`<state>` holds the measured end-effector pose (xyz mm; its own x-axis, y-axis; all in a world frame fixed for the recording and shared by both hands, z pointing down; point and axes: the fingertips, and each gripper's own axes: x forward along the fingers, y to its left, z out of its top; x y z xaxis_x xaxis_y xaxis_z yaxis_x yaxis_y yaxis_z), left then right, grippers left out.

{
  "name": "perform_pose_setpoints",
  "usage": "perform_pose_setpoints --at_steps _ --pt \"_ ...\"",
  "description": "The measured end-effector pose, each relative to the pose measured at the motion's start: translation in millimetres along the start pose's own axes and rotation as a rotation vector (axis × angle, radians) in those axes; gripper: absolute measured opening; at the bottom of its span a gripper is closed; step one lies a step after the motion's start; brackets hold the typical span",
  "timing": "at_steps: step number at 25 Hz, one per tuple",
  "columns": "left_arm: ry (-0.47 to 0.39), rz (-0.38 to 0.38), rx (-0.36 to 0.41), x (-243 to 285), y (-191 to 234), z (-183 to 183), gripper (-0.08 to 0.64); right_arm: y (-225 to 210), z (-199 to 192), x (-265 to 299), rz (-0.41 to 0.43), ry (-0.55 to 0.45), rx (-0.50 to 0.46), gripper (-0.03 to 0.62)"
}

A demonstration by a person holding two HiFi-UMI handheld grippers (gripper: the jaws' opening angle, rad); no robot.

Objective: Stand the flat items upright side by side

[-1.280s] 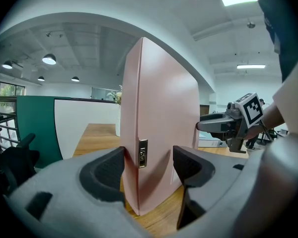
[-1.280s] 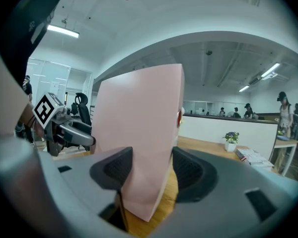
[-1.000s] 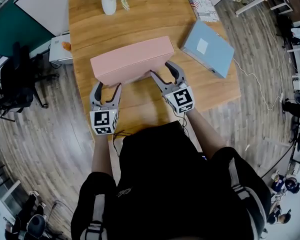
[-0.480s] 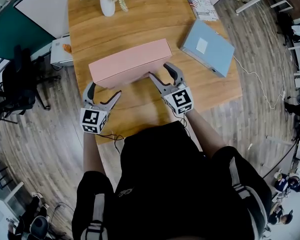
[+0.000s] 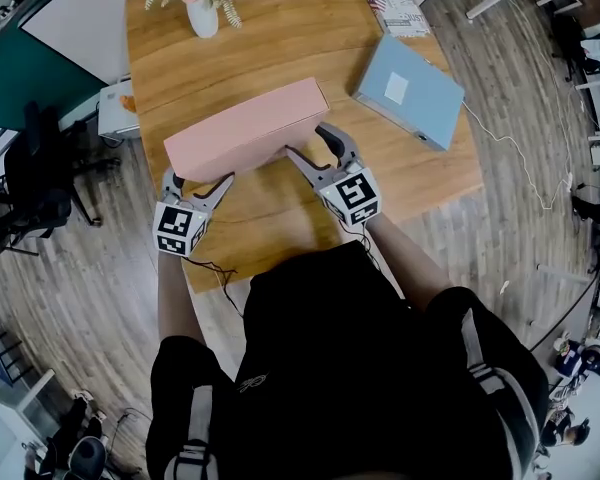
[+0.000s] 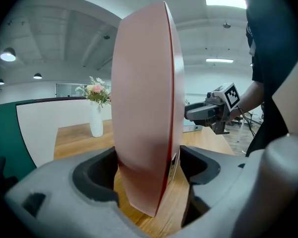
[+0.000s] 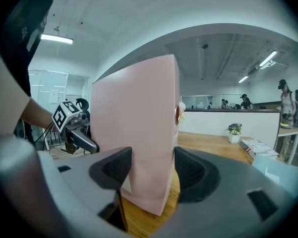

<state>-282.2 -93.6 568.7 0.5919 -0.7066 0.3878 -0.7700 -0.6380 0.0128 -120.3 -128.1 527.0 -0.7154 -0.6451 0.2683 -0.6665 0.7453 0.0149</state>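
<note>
The pink flat cardboard box (image 5: 245,128) stands on edge on the wooden table (image 5: 280,28). The right gripper (image 5: 305,140) clamps its right end. The left gripper (image 5: 198,180), jaws just opened wide then eased slightly in, loosely straddles its left end. The blue flat box (image 5: 410,88), far right, lies unraised.

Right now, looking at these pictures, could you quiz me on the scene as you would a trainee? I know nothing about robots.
1. True or false: the pink box lies flat on the table.
2. What stands between the right gripper's jaws? A a mug, B the pink box, C nothing.
3. Which item lies flat to the pink box's right in the head view?
Key: 1 false, it is up on edge. 2 B. 3 the blue box.
</note>
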Motion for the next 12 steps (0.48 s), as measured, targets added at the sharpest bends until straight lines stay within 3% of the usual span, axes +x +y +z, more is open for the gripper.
perform_pose_setpoints --at_steps 6,12 --pt "-0.013 0.053 -0.009 -4.9 -6.1 -1.3 0.379 -6.4 0.8 7.2 0.066 0.0 0.027 0.296" --pt "-0.006 0.121 -0.032 -13.3 -15.3 -5.6 0.357 -9.2 5.1 20.3 0.177 0.019 -0.029 0.288"
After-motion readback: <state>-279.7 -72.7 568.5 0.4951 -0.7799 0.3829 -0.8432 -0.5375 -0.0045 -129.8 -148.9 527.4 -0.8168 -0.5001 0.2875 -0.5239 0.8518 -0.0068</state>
